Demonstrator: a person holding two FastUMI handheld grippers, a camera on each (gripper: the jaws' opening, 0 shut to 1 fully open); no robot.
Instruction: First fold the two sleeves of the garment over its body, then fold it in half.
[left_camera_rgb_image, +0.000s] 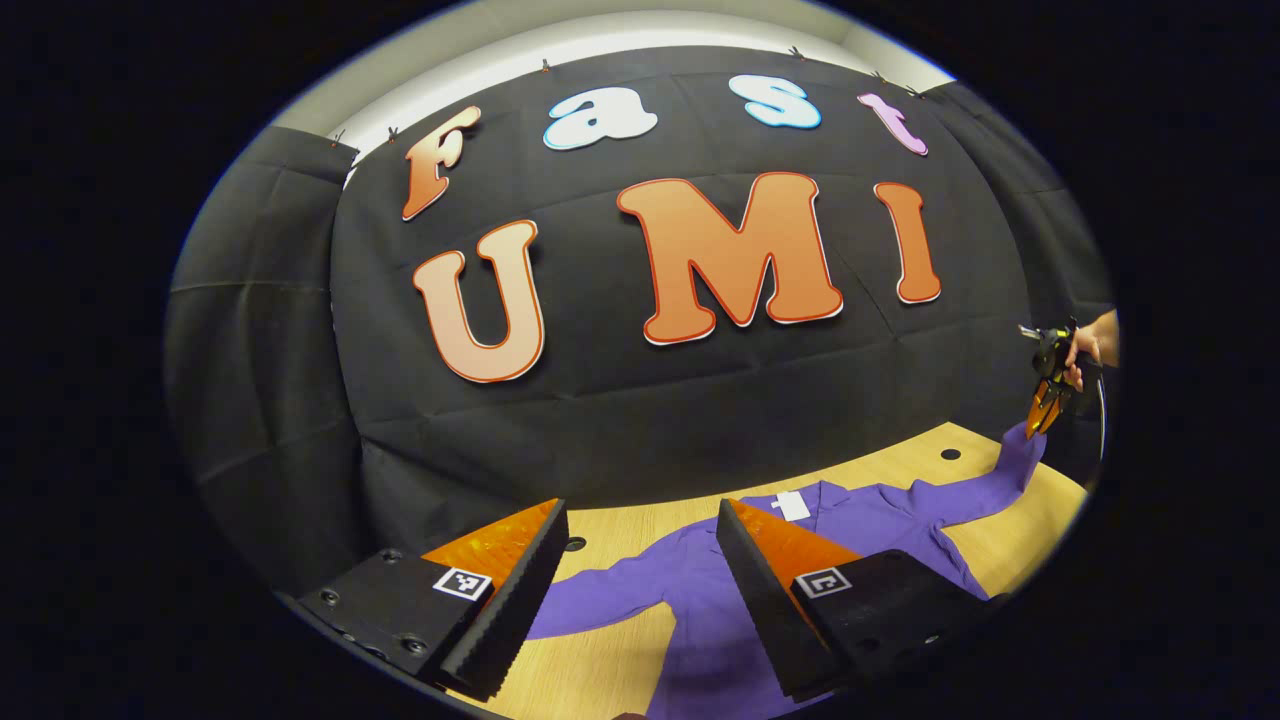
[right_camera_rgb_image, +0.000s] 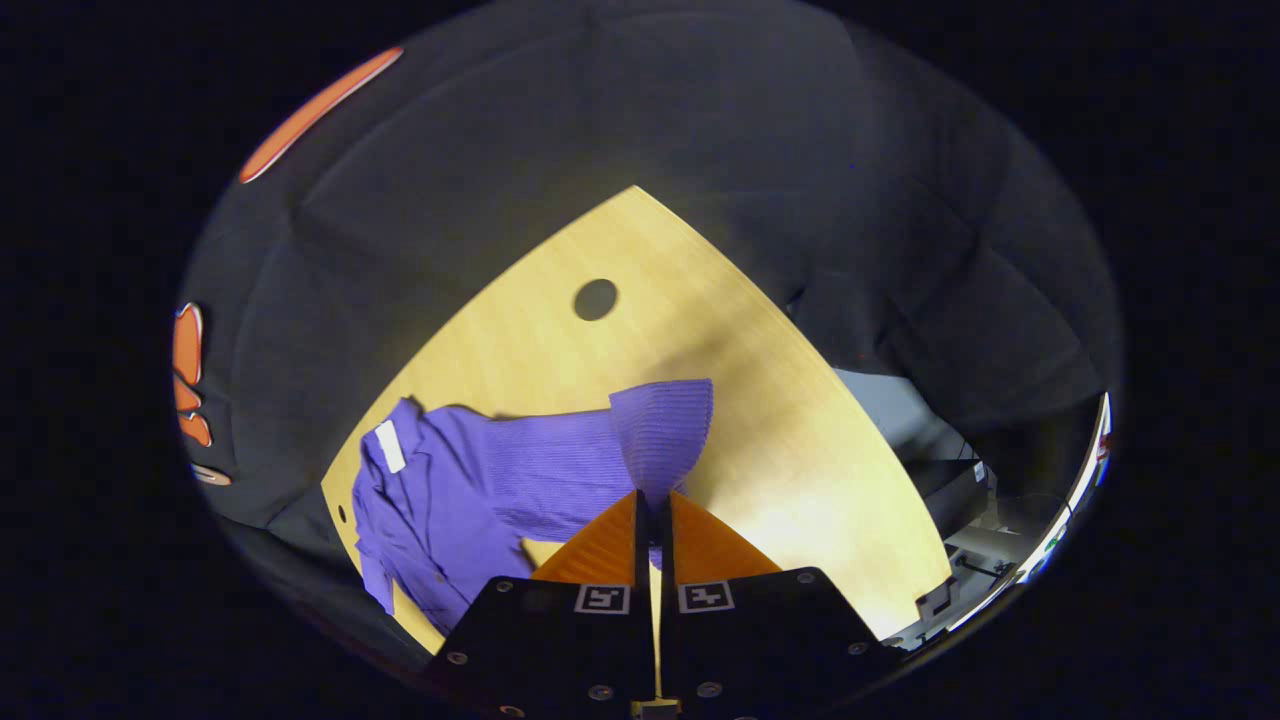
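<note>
While the left gripper (left_camera_rgb_image: 640, 560) gapes, the right gripper (right_camera_rgb_image: 655, 500) pinches the sleeve (right_camera_rgb_image: 660, 435).

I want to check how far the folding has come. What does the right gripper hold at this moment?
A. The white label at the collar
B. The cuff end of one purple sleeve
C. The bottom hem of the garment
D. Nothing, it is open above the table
B: in the right gripper view the right gripper is closed on the ribbed cuff of the sleeve, lifted above the table.
</note>
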